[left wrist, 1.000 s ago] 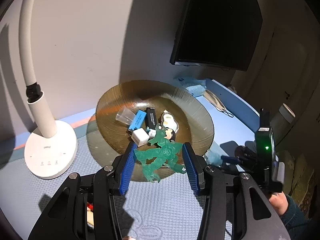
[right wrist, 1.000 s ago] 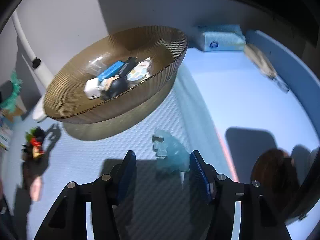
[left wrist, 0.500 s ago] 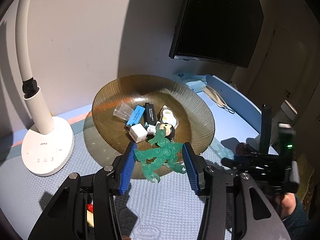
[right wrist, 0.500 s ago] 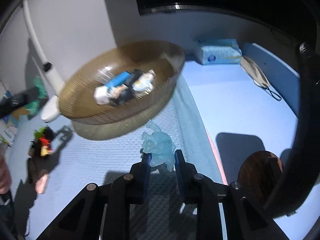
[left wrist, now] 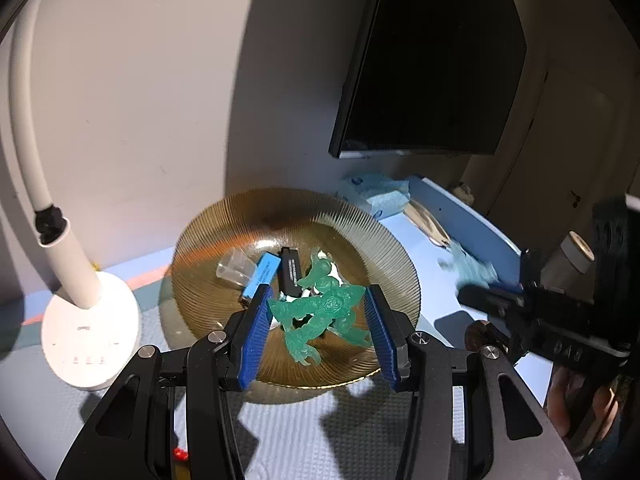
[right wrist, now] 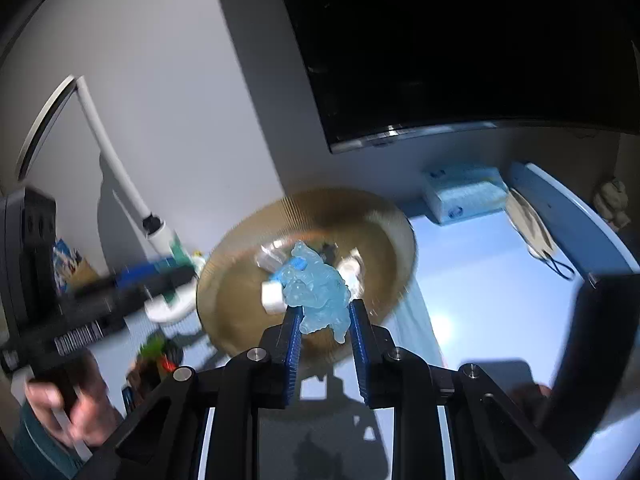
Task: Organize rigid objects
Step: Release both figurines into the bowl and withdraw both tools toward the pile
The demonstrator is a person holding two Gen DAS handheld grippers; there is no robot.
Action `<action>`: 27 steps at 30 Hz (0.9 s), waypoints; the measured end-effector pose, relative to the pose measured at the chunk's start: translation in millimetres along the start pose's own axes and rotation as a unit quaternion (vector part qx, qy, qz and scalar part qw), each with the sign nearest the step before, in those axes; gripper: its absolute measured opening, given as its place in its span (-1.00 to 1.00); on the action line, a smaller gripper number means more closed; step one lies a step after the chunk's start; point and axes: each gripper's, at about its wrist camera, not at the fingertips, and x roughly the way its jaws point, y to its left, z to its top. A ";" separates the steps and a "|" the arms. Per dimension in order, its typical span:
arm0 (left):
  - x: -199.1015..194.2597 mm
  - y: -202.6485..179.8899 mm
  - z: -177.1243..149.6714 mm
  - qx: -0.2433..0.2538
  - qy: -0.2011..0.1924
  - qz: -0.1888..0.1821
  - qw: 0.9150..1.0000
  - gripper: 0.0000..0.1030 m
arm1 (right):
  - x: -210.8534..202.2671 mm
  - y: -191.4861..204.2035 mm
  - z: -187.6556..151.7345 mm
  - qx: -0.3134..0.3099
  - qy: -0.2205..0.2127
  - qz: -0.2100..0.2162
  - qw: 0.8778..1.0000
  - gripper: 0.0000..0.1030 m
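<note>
Green figurine (left wrist: 320,312) sits clamped between the blue pads of the left gripper (left wrist: 318,330), above the near rim of the amber ribbed bowl (left wrist: 384,240). Right gripper (right wrist: 325,334) is clamped on a pale blue figurine (right wrist: 316,292), held off the table before the bowl.

I count one amber ribbed bowl (left wrist: 360,216), one white desk lamp (left wrist: 90,320) and one tissue pack (left wrist: 376,196). Two translucent figurines: one green figurine (left wrist: 320,308), one pale blue figurine (right wrist: 316,288).
</note>
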 end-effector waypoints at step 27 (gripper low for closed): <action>-127.1 69.8 -65.1 -0.079 -0.056 0.091 0.991 0.64 | -22.3 28.2 -17.7 0.023 0.012 0.060 0.998 0.27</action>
